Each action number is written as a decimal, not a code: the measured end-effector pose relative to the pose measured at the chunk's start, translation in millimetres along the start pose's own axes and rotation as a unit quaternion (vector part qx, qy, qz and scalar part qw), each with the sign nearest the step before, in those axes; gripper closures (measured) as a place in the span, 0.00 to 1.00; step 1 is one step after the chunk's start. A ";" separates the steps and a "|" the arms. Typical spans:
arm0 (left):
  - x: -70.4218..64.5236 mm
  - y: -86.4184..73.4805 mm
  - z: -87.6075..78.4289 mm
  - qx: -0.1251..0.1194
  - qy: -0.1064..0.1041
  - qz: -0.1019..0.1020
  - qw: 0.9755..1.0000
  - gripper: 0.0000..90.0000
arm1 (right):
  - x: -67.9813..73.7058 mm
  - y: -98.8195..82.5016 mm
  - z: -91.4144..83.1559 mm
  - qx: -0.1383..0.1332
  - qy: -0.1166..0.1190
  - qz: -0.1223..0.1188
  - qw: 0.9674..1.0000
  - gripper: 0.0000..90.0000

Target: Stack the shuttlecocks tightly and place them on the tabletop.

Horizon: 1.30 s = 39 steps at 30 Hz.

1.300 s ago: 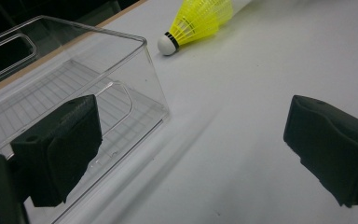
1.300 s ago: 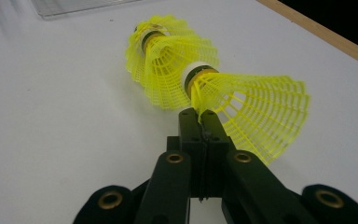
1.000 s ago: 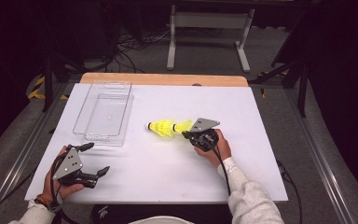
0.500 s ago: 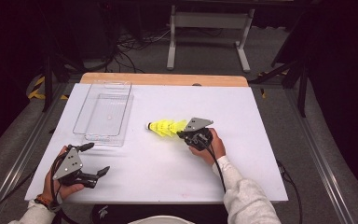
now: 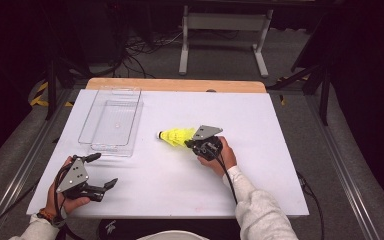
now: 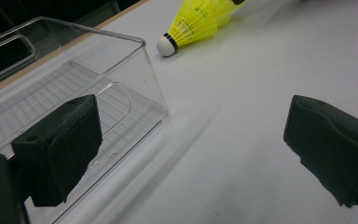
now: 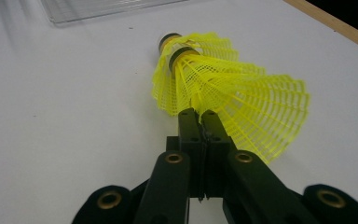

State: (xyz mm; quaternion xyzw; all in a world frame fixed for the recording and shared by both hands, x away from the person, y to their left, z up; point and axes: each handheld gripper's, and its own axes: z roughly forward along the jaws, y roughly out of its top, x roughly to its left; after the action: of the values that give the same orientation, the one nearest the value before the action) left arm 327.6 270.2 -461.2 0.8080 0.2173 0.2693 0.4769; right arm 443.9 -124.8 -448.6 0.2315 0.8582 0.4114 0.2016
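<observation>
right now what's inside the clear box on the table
Nothing shows inside the clear box: through its walls only the ribbed floor is seen. In the left gripper view one black pad covers part of the floor. The yellow shuttlecocks lie outside it.

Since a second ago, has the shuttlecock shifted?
Yes, slightly: in the high view the shuttlecock, pinched by the right gripper, has crept left toward the clear box.

Bright table point(image 5: 280, 150), dark surroundings; near jaws perhaps slightly blurred.
</observation>
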 end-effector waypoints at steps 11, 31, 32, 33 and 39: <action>0.0 0.1 0.1 0.000 -0.001 0.001 1.000 0.06 | -1.5 -1.2 3.7 0.006 0.004 0.003 1.000 0.97; 0.1 0.3 -0.4 0.000 0.000 0.004 1.000 0.06 | -0.2 -4.5 11.7 0.040 0.014 0.001 0.999 0.79; 0.1 0.3 -0.4 0.000 0.000 0.004 1.000 0.06 | -0.2 -4.5 11.7 0.040 0.014 0.001 0.999 0.79; 0.0 0.3 -0.4 -0.001 0.000 0.003 1.000 0.06 | -0.3 -4.7 12.0 0.041 0.015 0.001 0.999 0.78; 0.3 0.4 -0.8 0.000 -0.001 0.005 1.000 0.06 | 0.9 -5.0 12.3 0.048 0.020 0.001 0.999 0.72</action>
State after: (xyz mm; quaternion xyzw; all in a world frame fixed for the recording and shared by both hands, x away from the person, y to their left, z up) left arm 327.3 270.8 -460.4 0.8094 0.2123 0.2710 0.4757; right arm 448.6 -119.5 -459.9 0.2331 0.8807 0.3745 0.1727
